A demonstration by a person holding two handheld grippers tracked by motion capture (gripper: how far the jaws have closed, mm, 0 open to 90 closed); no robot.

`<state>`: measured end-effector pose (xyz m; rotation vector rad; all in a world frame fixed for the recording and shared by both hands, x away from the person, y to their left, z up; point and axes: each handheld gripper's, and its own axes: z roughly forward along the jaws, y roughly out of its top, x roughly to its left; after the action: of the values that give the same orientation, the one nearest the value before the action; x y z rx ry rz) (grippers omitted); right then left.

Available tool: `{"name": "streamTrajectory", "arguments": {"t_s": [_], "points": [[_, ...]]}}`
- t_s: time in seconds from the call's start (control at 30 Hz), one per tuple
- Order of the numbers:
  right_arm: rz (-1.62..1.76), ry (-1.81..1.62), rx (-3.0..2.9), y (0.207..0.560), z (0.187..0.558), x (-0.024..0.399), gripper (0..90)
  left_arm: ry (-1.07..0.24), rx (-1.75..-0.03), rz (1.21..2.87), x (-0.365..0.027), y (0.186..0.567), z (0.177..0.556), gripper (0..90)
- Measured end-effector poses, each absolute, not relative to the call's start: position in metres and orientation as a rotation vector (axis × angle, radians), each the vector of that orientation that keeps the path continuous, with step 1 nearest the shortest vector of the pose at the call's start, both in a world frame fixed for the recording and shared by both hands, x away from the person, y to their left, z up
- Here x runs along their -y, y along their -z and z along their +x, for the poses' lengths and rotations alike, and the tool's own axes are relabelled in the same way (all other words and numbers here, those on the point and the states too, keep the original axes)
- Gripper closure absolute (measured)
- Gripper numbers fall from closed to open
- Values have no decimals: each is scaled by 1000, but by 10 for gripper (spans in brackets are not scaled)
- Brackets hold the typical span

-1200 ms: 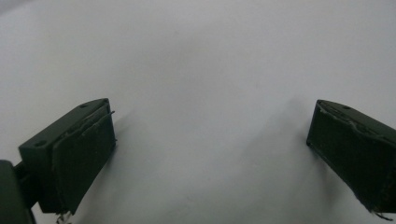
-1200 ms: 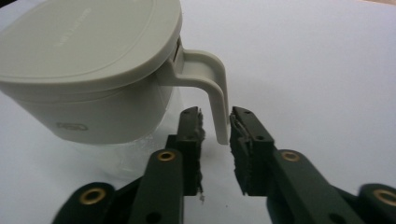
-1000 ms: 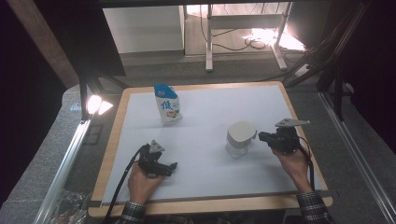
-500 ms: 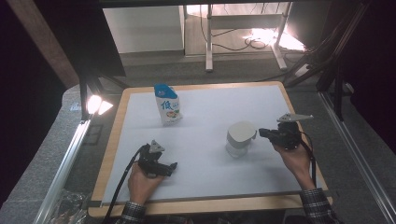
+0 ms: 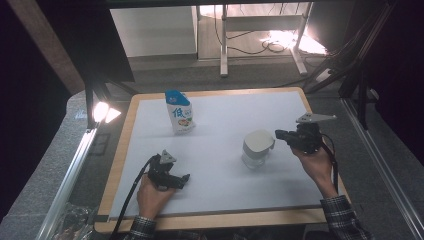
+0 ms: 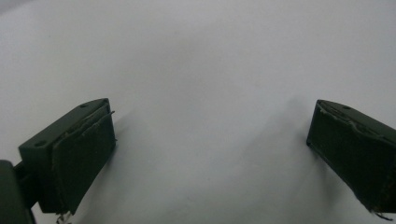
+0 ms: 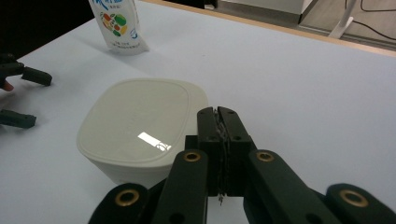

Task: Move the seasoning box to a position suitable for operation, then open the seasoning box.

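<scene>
A white-lidded container (image 5: 258,142) with a clear base stands right of the table's middle. It shows large in the right gripper view (image 7: 140,126). My right gripper (image 5: 278,135) is at its right rim, jaws pressed flat together (image 7: 218,112). The tips touch the lid's edge, and I cannot tell whether they pinch its lip. A blue-topped white pouch (image 5: 179,114) stands upright at the back left (image 7: 116,23). My left gripper (image 5: 184,180) rests low over the white tabletop at the front left, open (image 6: 210,154) with nothing between its jaws. It also shows at the left edge (image 7: 25,98) of the right gripper view.
The white table surface (image 5: 225,190) has a wooden border (image 5: 215,220). A lit lamp (image 5: 102,112) sits off the table's left side. Metal rails and stand legs lie beyond the edges, and a cable (image 5: 131,197) trails from the left gripper.
The right hand and its gripper have risen a little beside the container. The left hand, the pouch and the container's base stay where they were.
</scene>
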<state>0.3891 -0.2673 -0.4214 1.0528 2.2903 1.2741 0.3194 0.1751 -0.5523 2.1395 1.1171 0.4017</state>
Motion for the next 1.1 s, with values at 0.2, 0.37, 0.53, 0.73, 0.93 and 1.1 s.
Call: {"name": "streamTrajectory", "arguments": {"t_s": [0.2,0.37,0.53,0.73,0.93,1.1], "points": [[1032,-1265,-2305,419,392,258,884,-403,-1114,2142,-175,552,320,9],[1015,-1246,-2320,420,396,249,884,-404,-1114,2143,-175,552,320,9],[1008,-1224,-2328,421,399,246,883,-406,-1114,2141,-175,552,320,10],[1009,-1209,-2335,423,402,244,883,-406,-1110,2149,-176,552,320,10],[996,-1197,-2327,424,402,243,887,-406,-1110,2148,-176,552,320,10],[1017,-1217,-2325,425,403,246,891,-407,-1110,2149,-176,552,320,10]]}}
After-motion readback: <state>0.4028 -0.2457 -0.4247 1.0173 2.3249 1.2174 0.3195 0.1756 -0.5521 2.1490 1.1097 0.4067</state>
